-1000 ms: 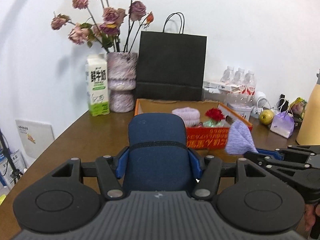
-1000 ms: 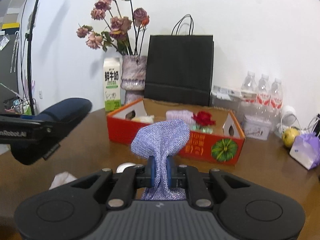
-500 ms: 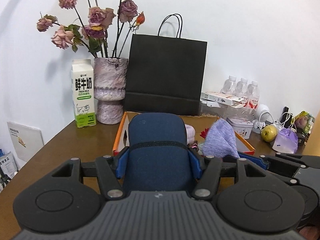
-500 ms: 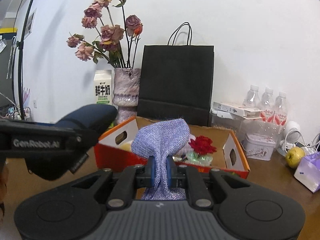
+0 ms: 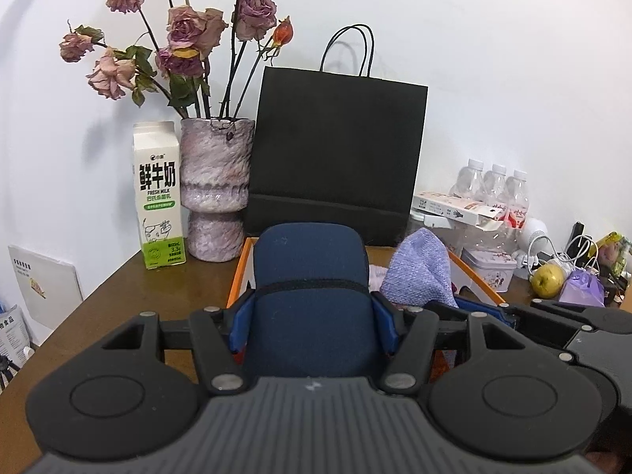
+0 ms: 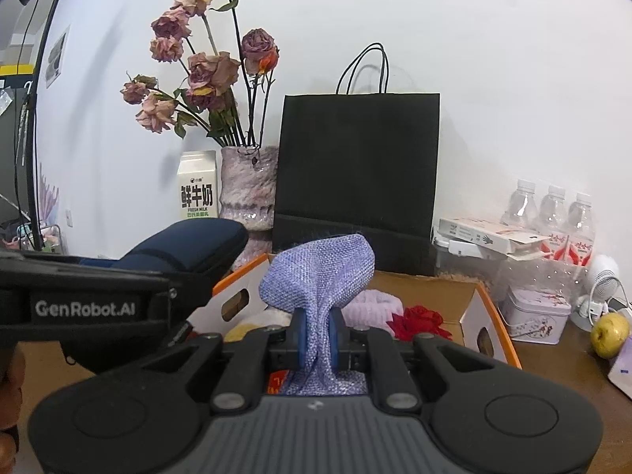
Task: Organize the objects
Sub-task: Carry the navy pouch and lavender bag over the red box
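Observation:
My left gripper (image 5: 308, 308) is shut on a dark blue zip case (image 5: 308, 276) and holds it above the near left edge of the orange cardboard box (image 5: 237, 276). The case also shows in the right wrist view (image 6: 185, 249). My right gripper (image 6: 316, 335) is shut on a lilac woven pouch (image 6: 320, 276), held over the box's front edge (image 6: 489, 324). The pouch also shows in the left wrist view (image 5: 420, 272). Inside the box lie a pink knitted roll (image 6: 371, 308), a red rose (image 6: 418, 318) and a pale yellowish item (image 6: 252, 326).
A black paper bag (image 6: 355, 177), a vase of dried roses (image 6: 247, 185) and a milk carton (image 6: 197, 193) stand behind the box. To the right are water bottles (image 6: 553, 213), a small tin (image 6: 537, 312), a green apple (image 6: 610, 333) and a lilac packet (image 5: 582, 292).
Both grippers have moved forward and up towards the box, carrying the case and the pouch. The box and bag now appear closer. Both grips are unchanged.

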{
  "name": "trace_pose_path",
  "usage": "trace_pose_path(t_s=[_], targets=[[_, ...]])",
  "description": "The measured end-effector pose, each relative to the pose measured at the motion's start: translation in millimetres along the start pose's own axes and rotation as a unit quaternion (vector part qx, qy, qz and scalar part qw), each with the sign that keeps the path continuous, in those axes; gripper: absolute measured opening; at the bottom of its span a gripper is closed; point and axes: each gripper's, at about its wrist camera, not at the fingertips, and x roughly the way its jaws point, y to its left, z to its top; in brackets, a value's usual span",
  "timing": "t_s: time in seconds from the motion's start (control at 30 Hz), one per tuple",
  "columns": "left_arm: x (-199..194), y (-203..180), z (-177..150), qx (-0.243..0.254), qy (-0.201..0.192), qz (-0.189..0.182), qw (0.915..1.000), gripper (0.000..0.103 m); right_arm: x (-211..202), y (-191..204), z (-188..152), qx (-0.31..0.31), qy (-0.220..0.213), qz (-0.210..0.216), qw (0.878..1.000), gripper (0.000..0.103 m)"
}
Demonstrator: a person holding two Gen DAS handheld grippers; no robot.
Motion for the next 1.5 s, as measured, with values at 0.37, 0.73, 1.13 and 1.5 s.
trace_pose_path(t_s=[0.37, 0.73, 1.13, 1.5], targets=[[38.3, 4.1, 11.9, -0.001, 0.0, 0.001, 1.0, 0.062, 35.4, -9.8, 10.2, -0.001, -0.002, 0.0, 1.0, 0.01], [75.6, 0.6, 20.2, 0.003, 0.005, -0.008, 1.0, 0.062, 72.0, -17.7, 15.9, -0.015, -0.001, 0.003, 1.0, 0.01], [117.7, 5.7, 29.5, -0.004, 0.01, -0.011, 0.9999, 0.062, 108.8, -34.6, 16.6, -0.022, 0.007, -0.018, 1.0, 0.01], [139.2, 4.4, 26.9, 0.012, 0.015, -0.021, 0.9996, 0.078, 123.8, -45.3, 8.7, -0.025, 0.024, -0.036, 0.999, 0.068]])
